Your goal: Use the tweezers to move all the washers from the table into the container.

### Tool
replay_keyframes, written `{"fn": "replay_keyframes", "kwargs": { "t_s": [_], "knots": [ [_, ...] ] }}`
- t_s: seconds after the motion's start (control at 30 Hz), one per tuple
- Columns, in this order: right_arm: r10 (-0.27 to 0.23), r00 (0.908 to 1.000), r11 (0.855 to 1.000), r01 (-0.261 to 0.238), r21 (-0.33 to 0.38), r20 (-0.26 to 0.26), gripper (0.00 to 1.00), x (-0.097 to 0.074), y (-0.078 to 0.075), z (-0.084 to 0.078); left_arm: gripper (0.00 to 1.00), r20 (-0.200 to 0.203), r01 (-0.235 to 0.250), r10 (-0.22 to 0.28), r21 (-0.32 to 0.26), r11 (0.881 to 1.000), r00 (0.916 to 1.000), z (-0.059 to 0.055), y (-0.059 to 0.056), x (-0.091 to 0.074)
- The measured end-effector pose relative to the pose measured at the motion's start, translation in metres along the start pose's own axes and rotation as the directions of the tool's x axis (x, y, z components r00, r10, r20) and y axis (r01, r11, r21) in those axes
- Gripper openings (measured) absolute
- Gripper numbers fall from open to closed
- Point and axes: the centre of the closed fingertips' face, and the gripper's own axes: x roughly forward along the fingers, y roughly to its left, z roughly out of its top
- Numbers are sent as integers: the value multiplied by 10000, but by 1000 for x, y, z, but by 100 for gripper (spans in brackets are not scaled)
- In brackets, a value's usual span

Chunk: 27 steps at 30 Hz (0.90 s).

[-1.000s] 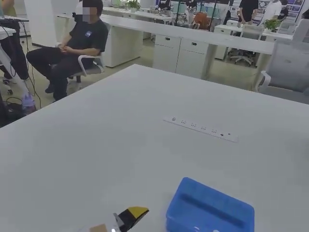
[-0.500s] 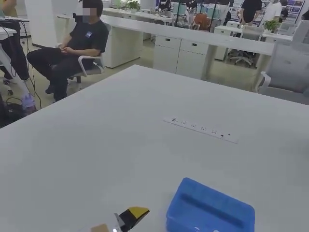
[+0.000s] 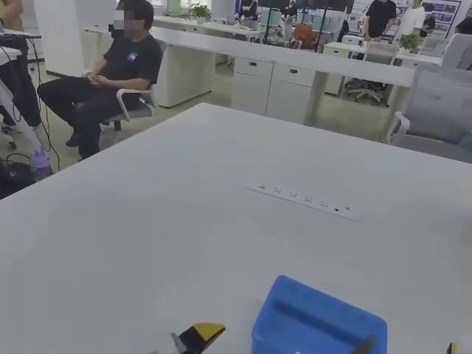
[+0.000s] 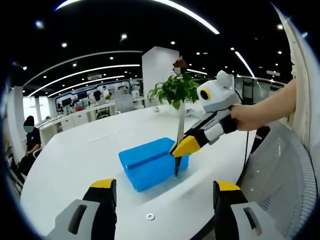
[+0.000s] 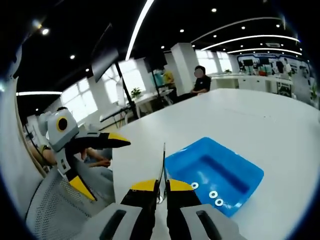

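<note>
— How far along is the job?

— Partway, by my reckoning. Three washers lie in the blue container, ahead of the right gripper and off to the right of its jaws.

— What is left to move?

— At least one loose washer. It lies flat on the table, in the gap between the jaws of the left gripper and nearer to them than the container. Others may lie outside these views; I cannot say.

— And the tool?

— The right gripper's jaws are pressed together on the tweezers, which stick straight out ahead from between them. In the left gripper view the tweezers point downward with their tips at the container's near edge. Whether the tips carry a washer is too small to tell.

— The left gripper?

— Its jaws stand wide apart, holding nothing.

— So what comes next?

— Probably the tweezers need to come over to that loose washer, which sits apart from the container.
</note>
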Motion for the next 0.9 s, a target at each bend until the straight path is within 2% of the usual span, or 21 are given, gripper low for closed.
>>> {"fn": "replay_keyframes", "kwargs": {
  "t_s": [0.23, 0.4, 0.63, 0.73, 0.9],
  "knots": [
    [-168, 9995, 9993, 176, -322, 259, 3, 1, -12, 19, 80, -67, 30, -30, 41, 10000, 10000, -1, -1, 0],
    [-746, 9964, 9959, 765, -474, 409, 3, 7, -31, 29, 80, -77, 11, -11, 44, 10000, 10000, -1, -1, 0],
    [-1258, 9919, 9903, 1264, -585, 150, 3, 19, -53, 24, 79, -125, 19, -18, 71, 10000, 9999, -2, -1, 0],
    [-1434, 9894, 9866, 1412, -812, -224, 3, 25, -63, 15, 79, -116, 1, 0, 52, 10000, 9999, -2, -1, 0],
    [-1578, 9859, 9847, 1530, -837, -550, 3, 31, -76, 5, 79, -125, -19, 20, 64, 10000, 9999, -3, -1, 1]
  ]
}}
